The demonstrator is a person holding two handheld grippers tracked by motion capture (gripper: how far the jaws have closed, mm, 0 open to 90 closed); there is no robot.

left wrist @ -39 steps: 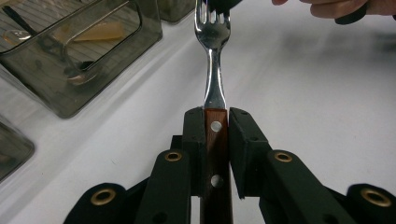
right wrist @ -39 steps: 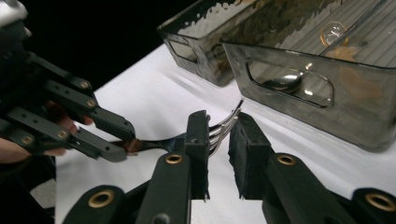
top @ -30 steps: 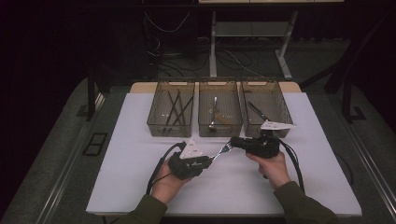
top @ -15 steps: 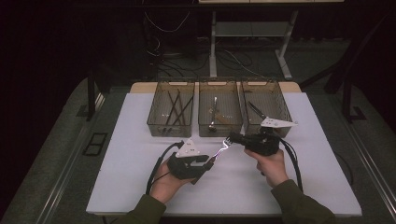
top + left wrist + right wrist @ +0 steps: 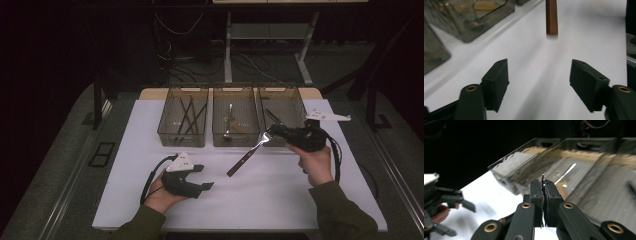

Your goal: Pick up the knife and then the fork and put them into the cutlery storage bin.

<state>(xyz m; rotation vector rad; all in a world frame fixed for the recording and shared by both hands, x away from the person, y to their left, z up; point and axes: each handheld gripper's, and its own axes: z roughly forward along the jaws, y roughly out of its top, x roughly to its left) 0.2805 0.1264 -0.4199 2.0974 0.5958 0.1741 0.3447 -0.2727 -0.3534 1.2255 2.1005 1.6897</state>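
A fork (image 5: 246, 156) with a brown wooden handle hangs tilted above the white table, tines up at the right. My right gripper (image 5: 276, 132) is shut on its metal end, in front of the right bin. A thin metal edge of the fork (image 5: 543, 178) shows between the closed pads of that gripper (image 5: 543, 187). My left gripper (image 5: 204, 176) rests low at the near left, apart from the fork. Its jaws have just been opening and nothing is between them. In the left gripper view the gripper (image 5: 539, 72) stands wide, with the fork handle (image 5: 551, 17) ahead.
Three clear mesh bins stand in a row at the back: the left bin (image 5: 180, 138) with dark sticks, the middle bin (image 5: 235, 141) with metal cutlery, the right bin (image 5: 296, 100) with a dark utensil. The white table top (image 5: 265, 200) reaches the near edge.
The left gripper let go of the fork's handle, opened, and drew back toward the near left. The right gripper rose and moved right toward the bins with the fork.
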